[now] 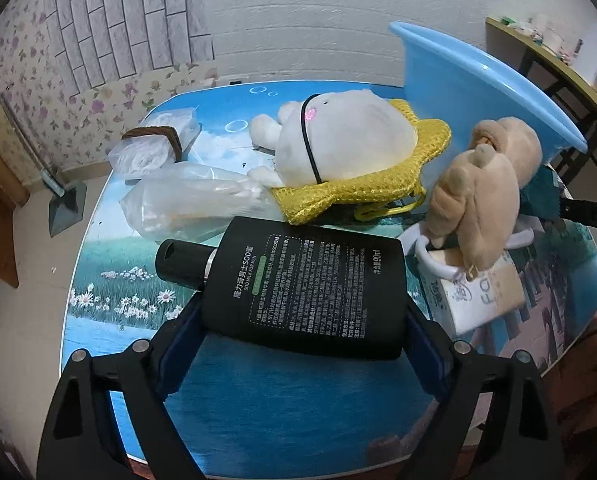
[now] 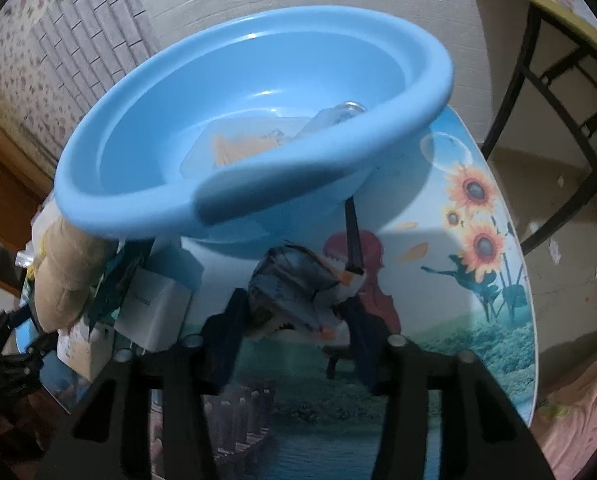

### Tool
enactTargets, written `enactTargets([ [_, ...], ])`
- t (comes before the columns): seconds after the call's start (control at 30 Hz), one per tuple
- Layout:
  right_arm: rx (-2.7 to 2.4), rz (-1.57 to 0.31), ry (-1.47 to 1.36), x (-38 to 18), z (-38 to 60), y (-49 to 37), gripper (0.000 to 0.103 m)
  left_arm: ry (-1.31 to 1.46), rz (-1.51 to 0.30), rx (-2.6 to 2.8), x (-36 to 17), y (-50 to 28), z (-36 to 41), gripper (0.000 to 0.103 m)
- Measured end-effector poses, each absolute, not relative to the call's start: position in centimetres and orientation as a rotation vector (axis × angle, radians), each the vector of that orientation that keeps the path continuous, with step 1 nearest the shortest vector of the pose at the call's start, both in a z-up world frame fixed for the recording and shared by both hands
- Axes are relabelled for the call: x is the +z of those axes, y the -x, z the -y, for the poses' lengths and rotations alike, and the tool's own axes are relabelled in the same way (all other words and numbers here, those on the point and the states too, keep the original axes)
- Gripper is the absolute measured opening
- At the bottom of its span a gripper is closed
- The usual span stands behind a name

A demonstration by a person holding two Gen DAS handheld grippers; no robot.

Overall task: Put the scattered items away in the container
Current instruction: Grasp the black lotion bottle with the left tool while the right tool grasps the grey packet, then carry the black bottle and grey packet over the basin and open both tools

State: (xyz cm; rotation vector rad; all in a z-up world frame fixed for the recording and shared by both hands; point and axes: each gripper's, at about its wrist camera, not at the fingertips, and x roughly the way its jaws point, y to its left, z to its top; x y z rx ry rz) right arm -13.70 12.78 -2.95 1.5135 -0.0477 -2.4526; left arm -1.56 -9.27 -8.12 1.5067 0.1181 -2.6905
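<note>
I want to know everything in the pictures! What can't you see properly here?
- Right wrist view: the crumpled packet between the jaws is blurred; its print is unreadable.
- Right wrist view: the blue basin's near rim covers part of the clear packets inside.
- Left wrist view: the tan plush toy covers most of the white box.
- Left wrist view: the black lotion bottle's small print is too fine.

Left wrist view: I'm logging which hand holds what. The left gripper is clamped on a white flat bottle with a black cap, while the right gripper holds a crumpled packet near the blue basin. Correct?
One detail is off: the bottle between the left gripper fingers is black, not white, as the left wrist view shows. Its cap is black. The right gripper does hold a crumpled packet near the blue basin.
</note>
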Motion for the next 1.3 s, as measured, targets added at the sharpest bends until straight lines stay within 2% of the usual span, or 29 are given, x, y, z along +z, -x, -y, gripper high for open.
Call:
enactTargets([
  [0.13, -2.430, 0.062, -1.497, -2.6, -12.8, 12.9, 0.037, -1.505, -0.177, -2.717, -7.7, 1.0, 10.0, 0.090],
  [0.3, -2.369, 0.133, -1.491, -1.5, -13.5, 11.6, 0.036, -1.467, -0.197, -2.749, -6.4, -0.1, 9.9, 0.090],
  [0.4, -2.364, 0.097, -1.436, 0.2, -13.4, 10.3, 0.035, -1.425, -0.202, -2.787, -4.8, -0.8, 9.8, 0.090],
  [0.8, -2.313, 0.037, -1.166, 6.9, -11.8, 7.2, 0.035, -1.267, -0.104, -2.956, 1.5, 0.6, 7.5, 0.090],
  [1.3, -2.413, 0.076, -1.137, 6.7, -14.0, 12.6, 0.035, -1.279, 0.029, -3.100, 4.1, 8.3, 1.4, 0.090],
])
